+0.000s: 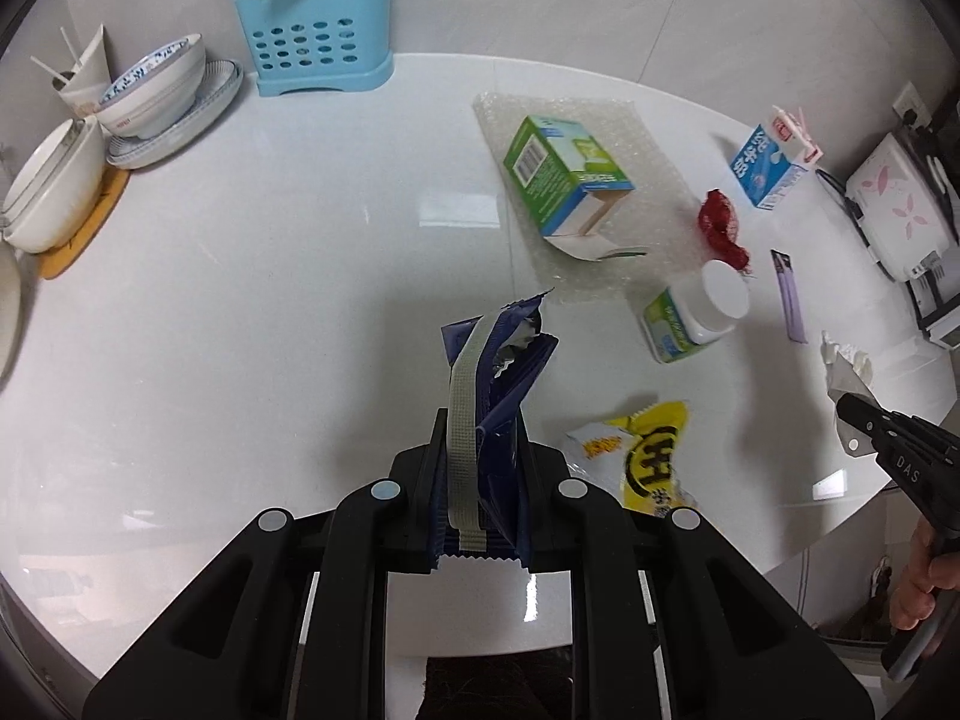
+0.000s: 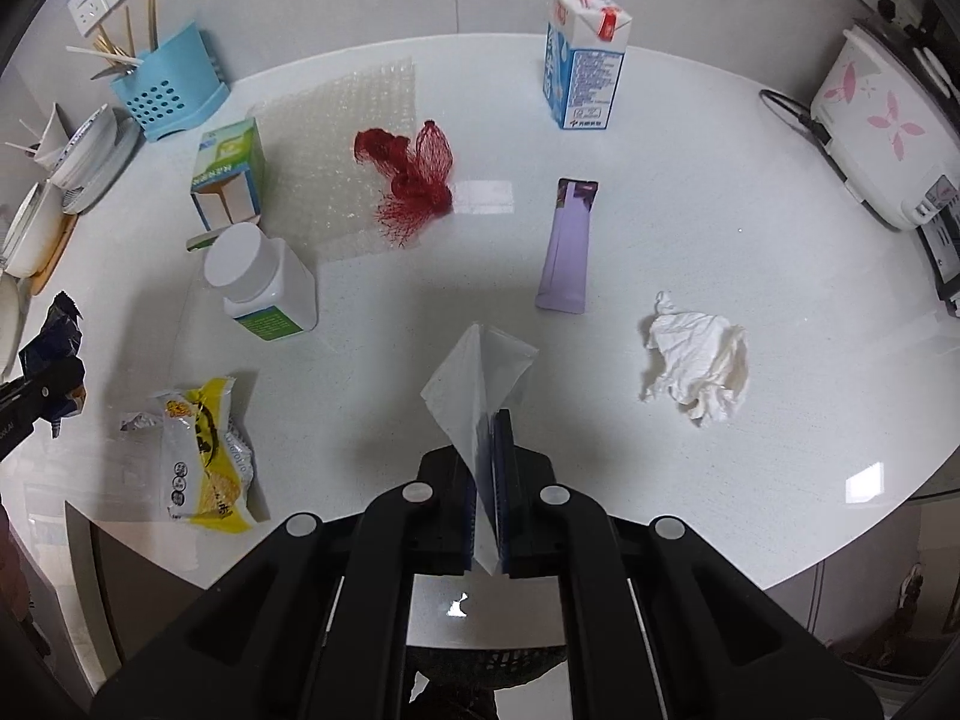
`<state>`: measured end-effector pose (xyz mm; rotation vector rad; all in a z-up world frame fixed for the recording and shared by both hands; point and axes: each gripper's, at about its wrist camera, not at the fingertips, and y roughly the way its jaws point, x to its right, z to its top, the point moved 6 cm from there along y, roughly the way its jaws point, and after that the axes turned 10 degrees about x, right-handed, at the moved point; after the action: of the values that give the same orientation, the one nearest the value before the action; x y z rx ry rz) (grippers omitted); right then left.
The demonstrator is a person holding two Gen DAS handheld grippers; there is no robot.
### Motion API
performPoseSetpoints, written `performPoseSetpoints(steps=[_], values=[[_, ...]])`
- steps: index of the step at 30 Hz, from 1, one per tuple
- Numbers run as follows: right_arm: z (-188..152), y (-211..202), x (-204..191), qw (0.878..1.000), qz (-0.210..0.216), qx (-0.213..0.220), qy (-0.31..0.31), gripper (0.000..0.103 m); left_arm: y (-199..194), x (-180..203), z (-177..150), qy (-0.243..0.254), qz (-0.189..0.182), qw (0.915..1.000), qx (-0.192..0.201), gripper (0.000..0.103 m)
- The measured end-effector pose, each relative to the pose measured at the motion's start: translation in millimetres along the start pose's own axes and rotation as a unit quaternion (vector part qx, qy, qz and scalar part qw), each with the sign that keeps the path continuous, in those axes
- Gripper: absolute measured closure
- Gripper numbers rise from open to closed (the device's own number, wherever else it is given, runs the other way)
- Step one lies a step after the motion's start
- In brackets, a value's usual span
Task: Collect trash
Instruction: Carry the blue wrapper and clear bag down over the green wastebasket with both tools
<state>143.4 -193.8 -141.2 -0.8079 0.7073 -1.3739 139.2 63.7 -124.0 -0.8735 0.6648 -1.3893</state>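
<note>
The left gripper clamps a crumpled dark-blue snack wrapper above the white table; the right gripper pinches a clear plastic sheet near the crumpled tissue

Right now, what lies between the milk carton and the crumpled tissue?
In the right wrist view, the purple sachet lies between the milk carton and the crumpled tissue; otherwise bare tabletop.

There are two boxes: one green box and one milk carton. One white bottle, one red net bag, one crumpled tissue, one yellow wrapper, one purple packet, one blue basket.
</note>
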Motion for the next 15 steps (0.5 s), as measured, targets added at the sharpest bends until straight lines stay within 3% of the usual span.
performPoseSetpoints(steps=[15], values=[[-10,-48,6,0.999,0.016,0.050,-0.013,0.099,-58,38,-31,-0.001,-0.010,0.9994,0.035,0.087]])
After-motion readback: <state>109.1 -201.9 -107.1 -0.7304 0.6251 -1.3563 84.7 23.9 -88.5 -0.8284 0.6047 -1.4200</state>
